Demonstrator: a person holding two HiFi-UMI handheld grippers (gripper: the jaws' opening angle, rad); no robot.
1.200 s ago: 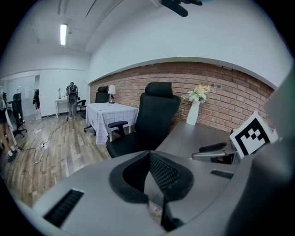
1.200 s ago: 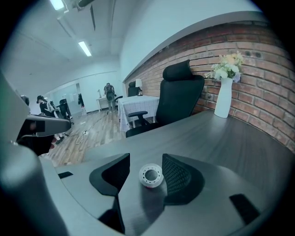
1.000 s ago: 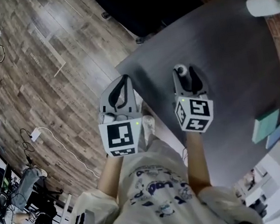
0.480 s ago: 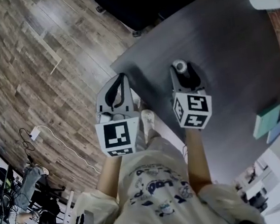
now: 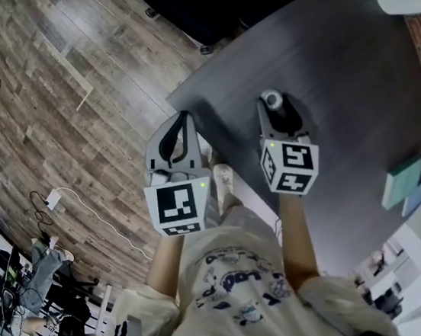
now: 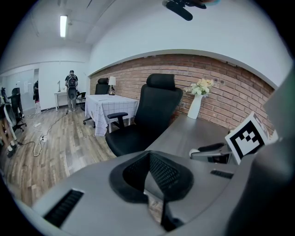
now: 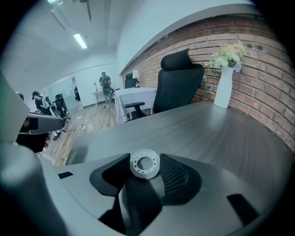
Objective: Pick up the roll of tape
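The roll of tape (image 7: 144,165) is a small white ring with a red underside, and it sits squeezed between the two black pads of my right gripper (image 7: 145,168). In the head view the roll of tape (image 5: 272,101) shows at the tip of the right gripper (image 5: 273,104), over the near-left part of the dark grey table (image 5: 346,84). My left gripper (image 5: 186,120) hangs beside the table's left corner, over the wooden floor. Its jaws meet at the tips with nothing between them; in the left gripper view the left gripper (image 6: 148,156) shows its pads closed in a V.
A white vase with flowers (image 7: 224,85) stands at the table's far end by the brick wall. A black office chair (image 6: 148,115) is drawn up at the table's far left side. Teal and blue flat boxes (image 5: 402,181) lie on the right. Cables (image 5: 85,207) run across the floor.
Both grippers hold nearly the same place; the right one, still with the tape, has drifted slightly farther over the table. Neither jaw state has changed.
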